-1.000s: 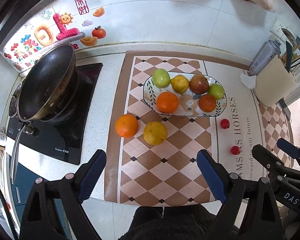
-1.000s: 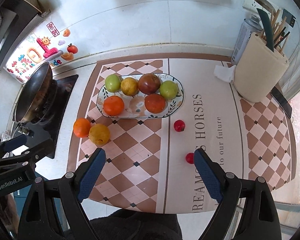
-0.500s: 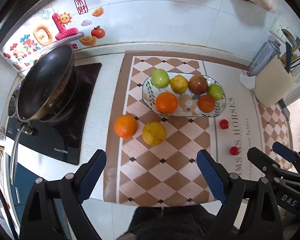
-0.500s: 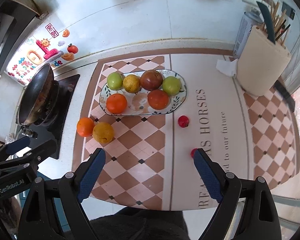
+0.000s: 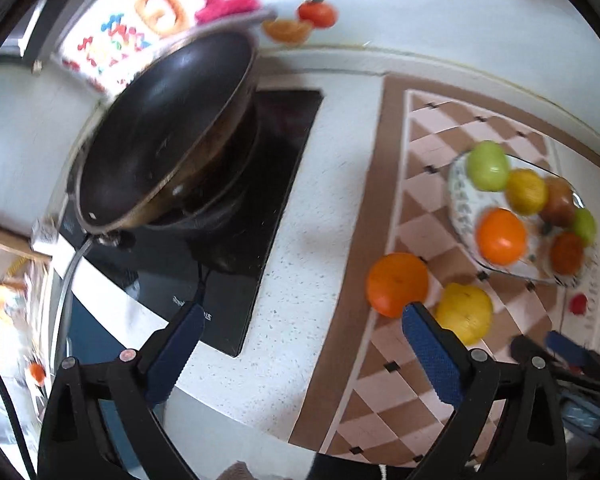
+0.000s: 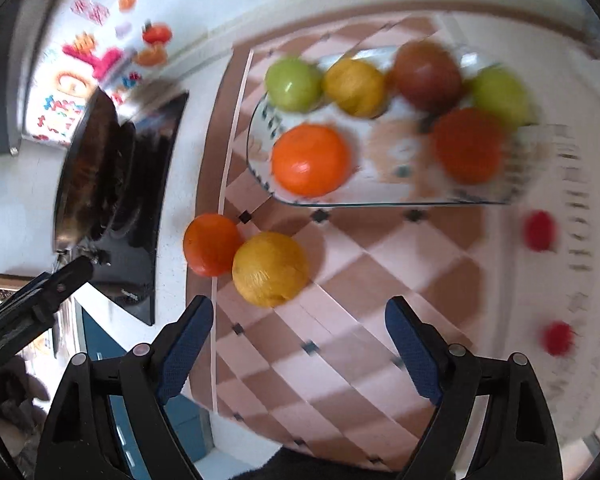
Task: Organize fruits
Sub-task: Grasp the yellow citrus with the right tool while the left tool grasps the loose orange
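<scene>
A patterned plate [image 6: 396,196] holds several fruits; it also shows in the left wrist view [image 5: 466,208]. A loose orange [image 6: 210,244] and a loose yellow fruit [image 6: 270,270] lie touching on the checkered mat in front of it, and show in the left wrist view as orange [image 5: 396,284] and yellow fruit [image 5: 464,312]. Two small red fruits [image 6: 539,230] [image 6: 557,338] lie to the right. My right gripper [image 6: 298,320] is open and empty, just in front of the yellow fruit. My left gripper [image 5: 300,326] is open and empty, over the white counter left of the orange.
A black pan [image 5: 160,136] sits on a black cooktop [image 5: 236,248] at the left, also in the right wrist view [image 6: 96,172]. Colourful stickers [image 5: 180,12] cover the wall tile. The counter's front edge runs just below both grippers.
Both grippers have swung left and come closer to the counter. The right one now sits close to the loose yellow fruit. The left one now faces the cooktop. The fruits have not moved.
</scene>
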Tool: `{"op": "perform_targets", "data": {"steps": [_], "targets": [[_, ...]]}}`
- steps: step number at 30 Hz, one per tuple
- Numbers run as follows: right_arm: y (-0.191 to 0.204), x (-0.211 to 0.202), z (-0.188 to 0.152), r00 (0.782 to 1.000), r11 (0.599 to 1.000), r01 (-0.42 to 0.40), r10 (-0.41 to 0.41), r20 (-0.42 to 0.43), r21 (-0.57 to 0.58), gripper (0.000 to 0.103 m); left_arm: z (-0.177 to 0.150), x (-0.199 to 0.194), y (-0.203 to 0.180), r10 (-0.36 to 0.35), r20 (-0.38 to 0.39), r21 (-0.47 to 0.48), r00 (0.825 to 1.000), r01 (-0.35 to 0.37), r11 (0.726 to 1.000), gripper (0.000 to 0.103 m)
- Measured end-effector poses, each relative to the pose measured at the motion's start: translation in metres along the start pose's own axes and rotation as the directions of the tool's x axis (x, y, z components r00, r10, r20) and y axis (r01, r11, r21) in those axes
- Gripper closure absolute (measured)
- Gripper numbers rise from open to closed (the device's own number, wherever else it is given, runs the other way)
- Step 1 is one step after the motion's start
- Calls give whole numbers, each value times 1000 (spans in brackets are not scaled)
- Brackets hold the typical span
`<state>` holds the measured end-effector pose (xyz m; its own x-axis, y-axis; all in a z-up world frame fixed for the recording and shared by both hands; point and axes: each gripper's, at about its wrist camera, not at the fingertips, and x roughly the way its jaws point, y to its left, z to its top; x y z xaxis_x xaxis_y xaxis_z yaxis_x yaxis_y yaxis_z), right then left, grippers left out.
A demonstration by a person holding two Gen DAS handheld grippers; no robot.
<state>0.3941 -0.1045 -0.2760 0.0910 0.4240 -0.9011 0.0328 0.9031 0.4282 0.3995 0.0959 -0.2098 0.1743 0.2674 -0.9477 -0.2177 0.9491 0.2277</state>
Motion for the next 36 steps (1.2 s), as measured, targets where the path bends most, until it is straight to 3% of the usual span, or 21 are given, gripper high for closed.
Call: {"op": "perform_targets", "data": {"steps": [3, 5, 6, 7, 11, 14, 18, 19, 21, 22, 23, 25, 28, 36], "targets": [[14, 43, 14, 998, 1000, 5, -6, -70, -28, 15, 9, 22, 6, -28, -58, -36, 998, 26, 999, 2], [21, 69, 19, 993, 999, 1, -6, -115, -42, 24, 12, 32, 4, -47, -91, -48, 995, 43, 998, 2], [23, 78, 20, 991, 999, -7, 2, -133, -42, 34, 14, 38, 4, -67, -114, -56, 991, 60, 997, 2], [25, 85, 21, 989, 999, 7, -14, -145, -52, 37, 16, 44, 2, -79, -130, -65, 988, 71, 995, 2], [25, 84, 15, 990, 993, 43, -57, -126, -105, 37, 23, 65, -15, -122, -184, -44, 975, 116, 992, 2], [3, 72, 6, 988, 994, 60, -71, -140, -87, 37, 27, 85, -34, -160, -234, -6, 959, 163, 987, 2], [-32, 54, -8, 985, 995, 95, -100, -139, -40, 37, 25, 112, -66, -156, -289, 73, 944, 184, 980, 2], [-39, 50, -11, 985, 994, 102, -105, -138, -26, 37, 24, 114, -71, -158, -291, 84, 944, 189, 978, 2], [-53, 41, -15, 986, 994, 109, -107, -129, 3, 37, 23, 117, -80, -162, -276, 111, 947, 199, 974, 19], [-59, 38, -17, 986, 993, 116, -113, -123, 16, 37, 22, 118, -84, -168, -283, 115, 944, 207, 972, 36], [-63, 36, -19, 986, 993, 119, -115, -118, 24, 37, 21, 117, -87, -177, -284, 113, 943, 216, 970, 40], [-71, 32, -22, 987, 992, 120, -114, -110, 44, 37, 18, 112, -95, -143, -258, 149, 955, 185, 971, 41], [-80, 30, -26, 989, 991, 113, -105, -107, 69, 37, 11, 106, -102, -151, -249, 160, 957, 195, 968, 41], [-88, 19, -25, 995, 993, 64, -57, -78, 97, 37, -25, 75, -114, -256, -264, 119, 930, 295, 948, 41]]}}
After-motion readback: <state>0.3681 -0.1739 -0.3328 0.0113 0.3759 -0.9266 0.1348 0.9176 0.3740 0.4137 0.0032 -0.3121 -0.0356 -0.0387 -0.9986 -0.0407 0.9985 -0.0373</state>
